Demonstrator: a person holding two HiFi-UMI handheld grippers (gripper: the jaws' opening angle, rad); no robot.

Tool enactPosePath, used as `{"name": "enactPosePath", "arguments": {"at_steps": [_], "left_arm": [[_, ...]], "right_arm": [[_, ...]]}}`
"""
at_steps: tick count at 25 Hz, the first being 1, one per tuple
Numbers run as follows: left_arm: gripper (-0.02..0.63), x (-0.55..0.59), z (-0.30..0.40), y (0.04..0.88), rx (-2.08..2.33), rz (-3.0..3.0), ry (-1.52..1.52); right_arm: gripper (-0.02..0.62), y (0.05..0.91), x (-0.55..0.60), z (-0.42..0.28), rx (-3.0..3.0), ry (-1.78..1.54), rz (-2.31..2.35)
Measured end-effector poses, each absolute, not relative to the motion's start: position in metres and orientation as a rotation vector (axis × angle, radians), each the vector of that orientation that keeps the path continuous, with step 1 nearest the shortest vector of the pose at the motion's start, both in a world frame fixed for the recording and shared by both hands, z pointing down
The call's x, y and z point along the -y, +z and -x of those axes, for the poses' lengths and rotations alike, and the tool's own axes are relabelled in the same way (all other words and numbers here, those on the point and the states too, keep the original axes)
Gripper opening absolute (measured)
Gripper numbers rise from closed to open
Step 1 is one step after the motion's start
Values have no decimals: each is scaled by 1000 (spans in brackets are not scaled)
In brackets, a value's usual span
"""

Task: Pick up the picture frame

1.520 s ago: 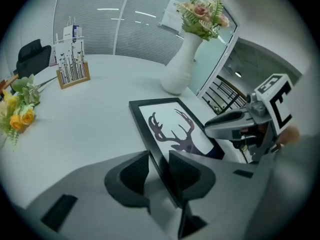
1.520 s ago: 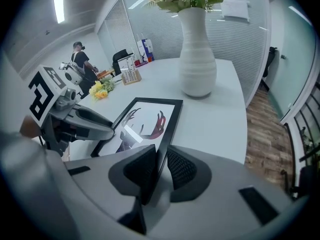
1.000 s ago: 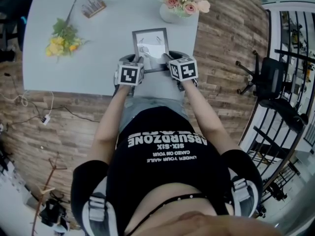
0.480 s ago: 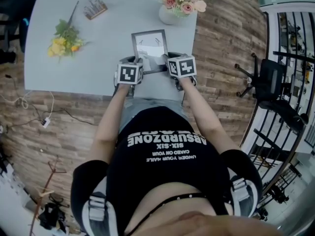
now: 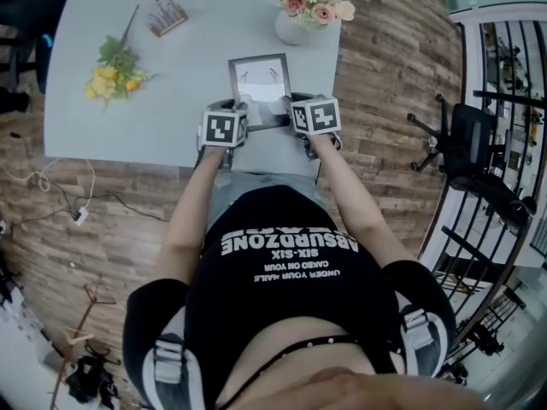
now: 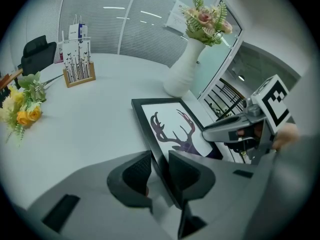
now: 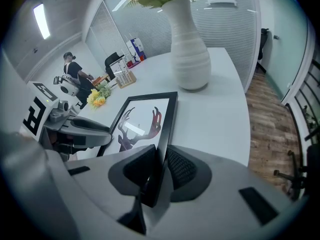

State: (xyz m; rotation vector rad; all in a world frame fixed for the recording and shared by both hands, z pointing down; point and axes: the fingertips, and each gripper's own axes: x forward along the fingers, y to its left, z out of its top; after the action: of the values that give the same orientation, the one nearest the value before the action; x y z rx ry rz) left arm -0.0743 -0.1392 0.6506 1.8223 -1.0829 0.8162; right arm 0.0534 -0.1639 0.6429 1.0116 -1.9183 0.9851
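The picture frame [image 5: 261, 82], black-edged with a deer print, lies near the front edge of the grey table [image 5: 154, 118]. My left gripper [image 5: 242, 111] holds the frame's near left edge. In the left gripper view the dark edge of the frame [image 6: 170, 129] runs between the two pads of that gripper [image 6: 160, 171], which press on it. My right gripper [image 5: 291, 107] is at the near right edge. In the right gripper view the frame [image 7: 142, 121] stands on its side between the pads of that gripper [image 7: 161, 166], pinched by both.
A white vase of pink flowers [image 5: 299, 20] stands just beyond the frame at the table's right edge. A bunch of yellow flowers [image 5: 111, 71] and a small wooden holder [image 5: 164, 13] lie at the far left. An office chair [image 5: 466, 135] stands on the floor to the right.
The right gripper has edged slightly in against the frame's right edge. The frame and the left gripper stay where they were.
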Motion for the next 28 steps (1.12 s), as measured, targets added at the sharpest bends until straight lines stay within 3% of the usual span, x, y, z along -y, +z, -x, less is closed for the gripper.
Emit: {"name": "enactPosePath", "arguments": {"at_steps": [15, 28], "left_arm": [[115, 140, 78, 619, 1056, -1851, 766], [112, 142, 87, 545, 1070, -1902, 643]], "right_arm": [[93, 614, 160, -52, 1951, 1029, -1037], [94, 546, 159, -46, 2082, 1032, -1062]]}}
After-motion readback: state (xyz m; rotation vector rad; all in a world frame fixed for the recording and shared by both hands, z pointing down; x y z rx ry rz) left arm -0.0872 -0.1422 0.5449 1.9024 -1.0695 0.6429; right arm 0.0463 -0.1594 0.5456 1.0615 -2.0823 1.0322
